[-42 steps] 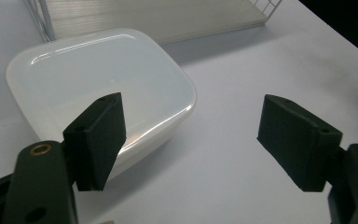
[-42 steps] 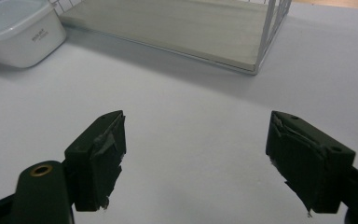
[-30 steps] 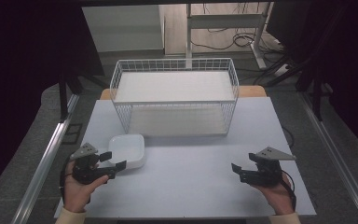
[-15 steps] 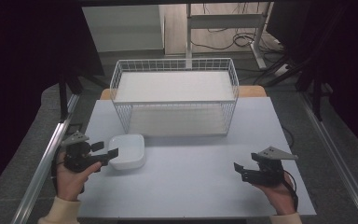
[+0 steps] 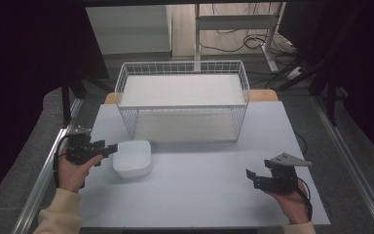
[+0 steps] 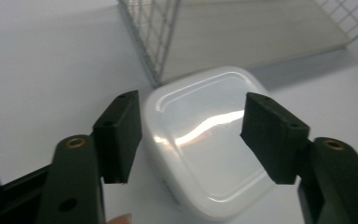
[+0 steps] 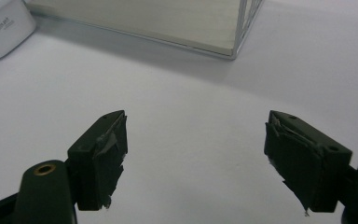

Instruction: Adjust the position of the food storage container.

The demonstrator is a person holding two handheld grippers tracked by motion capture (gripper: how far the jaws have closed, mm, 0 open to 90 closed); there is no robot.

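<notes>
1. High view: the left gripper (image 5: pixel 108 149) sits at the left edge of the white container (image 5: pixel 132 158), which lies upside down on the desk (image 5: pixel 199 195) just in front of the left front corner of the wire basket (image 5: pixel 182 100). The gripper's tips reach the container's left rim; whether they touch it cannot be told from here. The person's left hand (image 5: pixel 73 168) holds the gripper from the container's left side. The right gripper (image 5: pixel 251 178) is well apart from the container, far to its right and slightly nearer the person, with its jaws spread and nothing between them; the right hand (image 5: pixel 289 197) holds it low over the desk.

2. Left gripper view: the left gripper (image 6: pixel 191 135) straddles the container (image 6: pixel 205 144), one jaw on either side of its near end. Its jaws have just been closing, yet a gap shows at each pad, so they are fairly wide and not pressing on it. The basket's (image 6: pixel 161 37) corner stands just behind the container.

3. Right gripper view: the right gripper (image 7: pixel 196 158) is wide, with bare desk (image 7: pixel 177 102) between its taped pads. The container (image 7: pixel 2 25) lies far off at the upper left, beside the basket (image 7: pixel 242 28).
</notes>
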